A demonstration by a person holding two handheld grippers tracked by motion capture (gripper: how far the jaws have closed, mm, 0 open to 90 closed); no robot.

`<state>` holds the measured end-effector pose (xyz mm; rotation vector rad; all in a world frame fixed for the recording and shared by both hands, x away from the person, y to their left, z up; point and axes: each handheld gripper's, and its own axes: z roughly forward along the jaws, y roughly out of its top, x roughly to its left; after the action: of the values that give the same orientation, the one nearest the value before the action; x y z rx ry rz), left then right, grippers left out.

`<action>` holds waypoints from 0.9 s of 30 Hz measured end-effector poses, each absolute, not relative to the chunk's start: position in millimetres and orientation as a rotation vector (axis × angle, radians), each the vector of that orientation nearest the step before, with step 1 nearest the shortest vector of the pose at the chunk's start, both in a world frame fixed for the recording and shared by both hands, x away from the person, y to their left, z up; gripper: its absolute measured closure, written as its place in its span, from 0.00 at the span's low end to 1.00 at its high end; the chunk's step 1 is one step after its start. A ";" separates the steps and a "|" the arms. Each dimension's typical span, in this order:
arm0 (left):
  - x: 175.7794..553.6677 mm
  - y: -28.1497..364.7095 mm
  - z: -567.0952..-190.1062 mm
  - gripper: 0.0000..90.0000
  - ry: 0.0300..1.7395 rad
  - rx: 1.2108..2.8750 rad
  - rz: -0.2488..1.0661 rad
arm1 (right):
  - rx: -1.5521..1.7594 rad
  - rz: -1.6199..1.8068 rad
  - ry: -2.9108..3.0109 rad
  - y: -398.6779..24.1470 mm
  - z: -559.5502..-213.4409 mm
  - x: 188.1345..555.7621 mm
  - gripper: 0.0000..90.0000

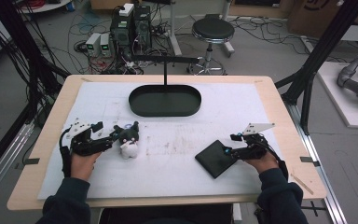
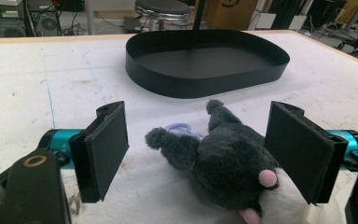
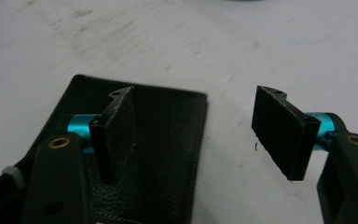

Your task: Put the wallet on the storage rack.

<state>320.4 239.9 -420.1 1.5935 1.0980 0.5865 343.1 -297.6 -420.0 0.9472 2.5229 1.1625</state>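
Currently the left gripper [image 2: 196, 154] has its fingers [image 2: 105, 149] released, spread either side of a grey-and-white plush toy mouse [image 2: 228, 163] lying on the white-covered worktop [image 1: 177, 140]. Over at the right gripper [image 3: 200, 135], released fingers [image 3: 284, 130] straddle the edge of a flat black leather wallet [image 3: 168, 140].

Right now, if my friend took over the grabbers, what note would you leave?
Left gripper: open, jaws either side of the plush toy, not squeezing it yet.
Right gripper: open above the black wallet, one jaw over it, the other over the mat.
Both things lie on the white mat; the black tray at the far side holds nothing.
Done: both grippers lined up.
Left: probably grip each thing and carry it to the tray.
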 end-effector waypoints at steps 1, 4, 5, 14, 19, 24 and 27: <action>320.3 240.1 -420.2 0.23 1.098 1.592 0.588 | 0.947 1.163 2.523 -297.6 -420.0 343.1 0.40; 319.9 240.8 -420.6 0.24 1.097 1.596 0.588 | 0.959 1.175 2.611 -294.5 -428.2 346.0 0.41; 319.9 240.8 -420.6 0.24 1.097 1.596 0.588 | 0.959 1.175 2.611 -294.5 -428.2 346.0 0.41; 320.4 240.1 -421.8 0.24 1.101 1.605 0.583 | 1.048 1.127 2.687 -291.1 -440.3 353.1 0.45; 321.0 239.3 -422.2 0.24 1.103 1.605 0.581 | 1.082 1.122 2.663 -292.2 -438.6 354.7 0.55; 321.7 240.2 -422.3 0.24 1.108 1.605 0.580 | 1.109 1.125 2.598 -296.9 -430.1 352.0 0.80; 322.1 240.8 -422.6 0.24 1.111 1.607 0.581 | 1.109 1.166 2.569 -301.3 -425.9 350.6 0.86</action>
<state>322.1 240.8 -422.6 1.6074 1.1111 0.5811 350.6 -301.3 -425.9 1.1094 2.5691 1.1664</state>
